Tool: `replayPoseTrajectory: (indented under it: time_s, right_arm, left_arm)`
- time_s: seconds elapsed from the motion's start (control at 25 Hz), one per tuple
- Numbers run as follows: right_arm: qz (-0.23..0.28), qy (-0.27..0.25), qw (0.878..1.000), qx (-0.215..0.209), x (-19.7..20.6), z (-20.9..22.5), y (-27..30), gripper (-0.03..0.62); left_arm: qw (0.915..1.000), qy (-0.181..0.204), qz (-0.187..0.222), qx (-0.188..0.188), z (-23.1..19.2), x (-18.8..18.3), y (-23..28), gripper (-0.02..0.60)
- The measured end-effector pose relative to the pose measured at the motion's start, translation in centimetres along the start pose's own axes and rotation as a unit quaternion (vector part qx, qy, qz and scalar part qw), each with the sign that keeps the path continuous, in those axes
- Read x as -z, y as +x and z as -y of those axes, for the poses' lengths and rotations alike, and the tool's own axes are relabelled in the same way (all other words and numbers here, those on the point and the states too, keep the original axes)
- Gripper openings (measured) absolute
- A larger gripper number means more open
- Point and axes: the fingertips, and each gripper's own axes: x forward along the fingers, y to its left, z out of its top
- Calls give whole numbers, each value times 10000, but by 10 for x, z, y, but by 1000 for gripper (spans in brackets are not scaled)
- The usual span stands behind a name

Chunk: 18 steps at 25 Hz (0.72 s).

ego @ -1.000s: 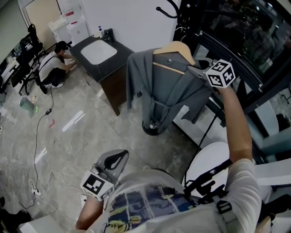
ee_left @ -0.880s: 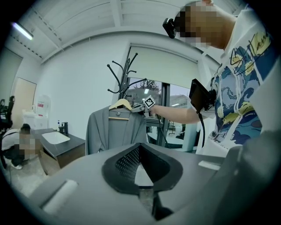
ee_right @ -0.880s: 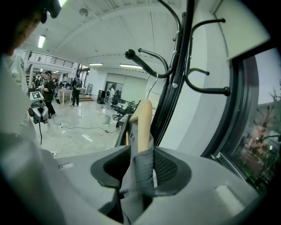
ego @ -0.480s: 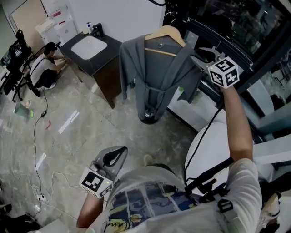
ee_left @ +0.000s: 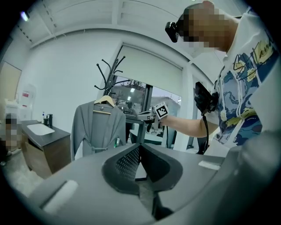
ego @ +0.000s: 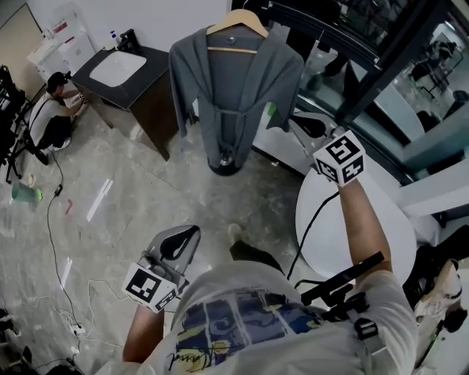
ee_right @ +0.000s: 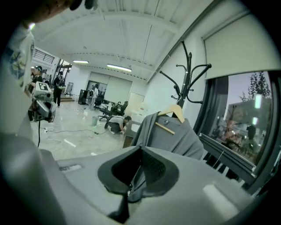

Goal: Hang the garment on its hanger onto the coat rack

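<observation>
Two tongs, both closed, both empty.

- Right tongs: the jaws have just been closing and now meet at the tips. Nothing is between them in the right gripper view.
- Left tongs: the jaws are together and hold nothing. You carry them low at your side.

Garment: a grey robe on its wooden hanger, ahead of the right tongs and off to their left, near them but not touching. It is ahead of the left tongs and well apart from them. It drapes straight down, sleeves loose and belt tied, with neither pair of tongs on it.

Coat rack: its base shows under the hem, beyond the tips of both tongs. The right gripper view puts the hanger's hook up against the pole, below the curved arms. I cannot see the exact peg it sits on.

Step in hand, as a judgement: the hang looks done and you are at the let-go stage, since the hanger carries the robe's weight with no help from you.

Next move, as a judgement:
- It calls for little. Keep both tongs off the sleeves, so that no fabric catches and drags the hanger off its peg.
- Look once at the hook. If it sits shallow, reopen the right tongs, take the hanger by its shoulder and reseat it.
- Otherwise, bring both tongs to rest.
</observation>
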Motion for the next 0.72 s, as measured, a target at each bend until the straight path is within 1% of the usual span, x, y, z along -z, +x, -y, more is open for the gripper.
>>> replayPoseTrajectory:
  time_s: [0.12,0.44,0.56,0.72]
  right_arm:
    - [-177,-31,9998,14,21,-52,-25,3]
    - [-299,569,9978,-152,49,-156,-83,3]
    - [-244,760,9967,-177,49,-181,-101,3]
    - [-94,718,9972,-212,38,-202,-117,3]
  left_arm:
    - [9998,48,-80,152,15,10,-12,5]
    - [9988,177,-165,437,49,21,-30,5]
    - [9981,225,-174,547,63,22,-34,4]
    - [9975,290,-149,631,76,22,-33,5]
